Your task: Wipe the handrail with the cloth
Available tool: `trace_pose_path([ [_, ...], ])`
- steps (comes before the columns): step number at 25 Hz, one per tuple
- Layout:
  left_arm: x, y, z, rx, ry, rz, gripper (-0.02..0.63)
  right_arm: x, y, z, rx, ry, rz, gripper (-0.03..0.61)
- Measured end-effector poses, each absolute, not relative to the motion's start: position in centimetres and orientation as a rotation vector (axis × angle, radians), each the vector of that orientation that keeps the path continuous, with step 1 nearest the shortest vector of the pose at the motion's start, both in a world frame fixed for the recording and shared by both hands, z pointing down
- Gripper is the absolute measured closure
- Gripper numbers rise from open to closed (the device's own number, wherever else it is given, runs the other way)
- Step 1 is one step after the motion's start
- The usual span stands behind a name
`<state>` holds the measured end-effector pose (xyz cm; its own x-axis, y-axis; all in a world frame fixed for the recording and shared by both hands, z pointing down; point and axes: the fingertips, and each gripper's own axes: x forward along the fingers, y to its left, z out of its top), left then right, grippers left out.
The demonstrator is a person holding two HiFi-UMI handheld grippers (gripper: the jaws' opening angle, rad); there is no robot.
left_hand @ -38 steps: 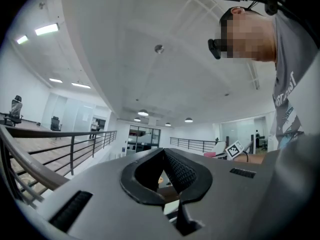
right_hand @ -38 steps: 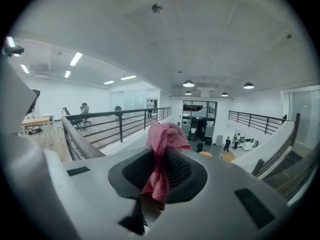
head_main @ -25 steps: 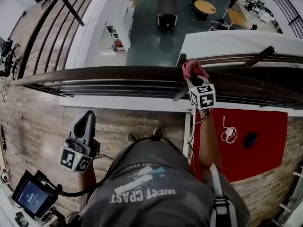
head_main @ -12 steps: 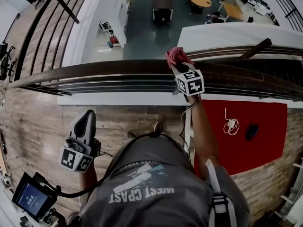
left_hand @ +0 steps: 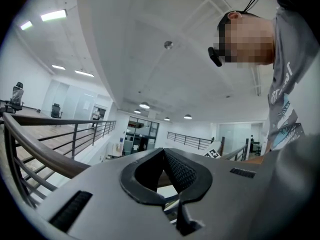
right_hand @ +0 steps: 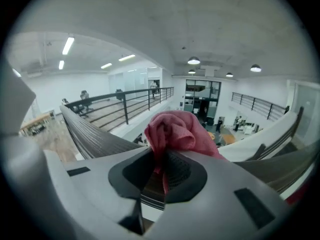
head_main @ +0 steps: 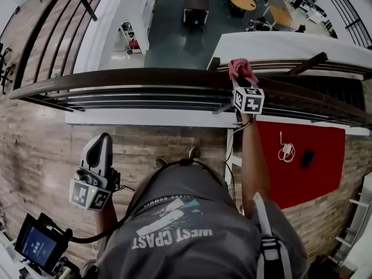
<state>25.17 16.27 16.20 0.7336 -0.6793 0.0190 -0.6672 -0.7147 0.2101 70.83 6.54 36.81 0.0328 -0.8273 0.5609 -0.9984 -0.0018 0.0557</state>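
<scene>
The dark wooden handrail (head_main: 133, 77) curves across the head view, from the left edge to the right. A bunched pink cloth (head_main: 243, 70) rests on top of it, right of centre, and my right gripper (head_main: 240, 80) is shut on that cloth from the near side. In the right gripper view the cloth (right_hand: 172, 131) bulges out above the closed jaws, with the handrail (right_hand: 92, 139) running off to the left. My left gripper (head_main: 103, 141) hangs low at the left over the wood floor, well short of the rail, shut and holding nothing (left_hand: 162, 153).
Thin metal rails (head_main: 145, 104) run under the handrail, and beyond them is a drop to a lower floor. A red mat (head_main: 325, 173) with a white cable (head_main: 285, 151) lies at the right. A small screen (head_main: 38, 246) sits at the lower left.
My right gripper slid the cloth left along the handrail, then back right past where it began. The left gripper stayed low at the left.
</scene>
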Motion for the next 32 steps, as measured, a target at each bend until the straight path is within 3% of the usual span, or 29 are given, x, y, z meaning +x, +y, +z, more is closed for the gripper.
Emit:
trace_pose_path([
  [11, 25.4, 18.0, 17.7, 2.764, -0.992, 0.012, 0.608, 75.9, 12.0, 35.2, 2.064, -2.022, 0.818, 0.531],
  [15, 25.6, 16.8, 17.9, 2.761, -0.960, 0.016, 0.607, 72.9, 13.4, 35.6, 1.967, -2.083, 0.765, 0.531],
  [20, 29.3, 8.2, 18.6, 2.771, -0.931, 0.045, 0.608, 68.2, 4.5, 37.0, 1.784, -2.149, 0.754, 0.531],
  [25, 31.0, 7.3, 17.9, 2.797, -0.945, 0.068, 0.608, 60.8, 2.5, 36.9, 1.598, -2.190, 0.635, 0.532],
  [32, 31.9, 7.4, 18.0, 2.827, -0.911, 0.062, 0.608, 64.4, 6.5, 37.4, 1.652, -2.166, 0.715, 0.534],
])
